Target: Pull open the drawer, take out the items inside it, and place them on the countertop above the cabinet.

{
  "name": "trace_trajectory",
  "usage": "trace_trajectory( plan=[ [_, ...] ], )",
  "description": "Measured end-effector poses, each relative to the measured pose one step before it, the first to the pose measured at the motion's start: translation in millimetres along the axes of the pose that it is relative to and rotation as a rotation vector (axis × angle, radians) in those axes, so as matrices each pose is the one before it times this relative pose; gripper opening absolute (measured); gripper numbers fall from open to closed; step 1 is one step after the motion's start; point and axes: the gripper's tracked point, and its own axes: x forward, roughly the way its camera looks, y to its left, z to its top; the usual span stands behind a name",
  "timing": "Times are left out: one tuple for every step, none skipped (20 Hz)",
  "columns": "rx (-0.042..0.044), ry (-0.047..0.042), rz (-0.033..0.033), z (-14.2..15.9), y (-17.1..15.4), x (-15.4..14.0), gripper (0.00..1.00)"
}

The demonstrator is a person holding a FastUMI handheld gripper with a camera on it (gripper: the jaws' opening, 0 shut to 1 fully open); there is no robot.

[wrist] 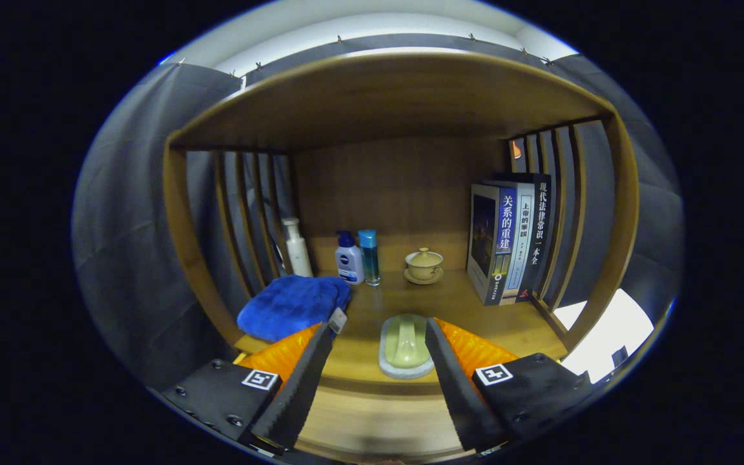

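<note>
At the bottom of the frame the gripper (pixel 378 336) has its two fingers (pixel 301 381) spread apart, clamped on nothing. Between their tips, slightly nearer the right one, one pale green scrubbing brush with a moulded handle and a white base (pixel 404 345) lies on the wooden tabletop (pixel 475 310), close to its front edge. Whether the right finger touches it cannot be told. Below that edge, between the fingers, a lighter wooden panel (pixel 378 413) shows; it may be the drawer front, but that is not certain. Left of centre, just beyond the left fingertip, one folded blue towel (pixel 291 305) rests on the tabletop. Farther back, along the rear wall, stand three bottles: one white pump bottle (pixel 296 248) at the left, one white bottle with a blue pump and a blue brand label (pixel 349 259), and one slim clear bottle with a turquoise cap (pixel 369 257). Right of them sits one beige lidded teacup on a saucer (pixel 423 265). In the right of the frame three upright books (pixel 507 239) lean by the slatted side, their spines printed in Chinese characters.
</note>
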Motion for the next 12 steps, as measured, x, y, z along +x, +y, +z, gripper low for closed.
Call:
trace_trajectory(
  plan=[
    [0.00199, -0.01666, 0.00695, -1.23, 2.84, -11.98, 0.95],
    [-0.00093, -0.01369, 0.00645, -0.32, 2.74, -12.06, 0.95],
    [-0.00127, -0.0119, 0.00219, -1.34, 1.91, -10.97, 0.95],
    [-0.00113, -0.01069, 0.00162, -0.59, 0.87, -10.76, 0.95],
    [-0.00303, -0.01094, -0.00062, -1.85, 1.44, -10.58, 0.95],
    [-0.00466, -0.00927, 0.00002, -2.56, 2.51, -9.81, 0.95],
    [-0.00499, -0.00986, -0.00326, -2.44, 0.72, -9.51, 0.95],
    [-0.00759, -0.00798, 0.00125, -3.33, 2.16, -6.48, 0.95],
    [-0.0103, -0.00342, 0.0006, -4.14, 2.08, -7.67, 0.95],
    [-0.0077, -0.00185, -0.0014, -4.05, 1.41, -6.39, 0.95],
    [-0.00238, -0.00243, 0.001, -6.41, 2.47, -6.74, 0.95],
    [0.00108, -0.00017, -0.00117, -6.89, 2.61, -4.63, 0.95]
  ],
)
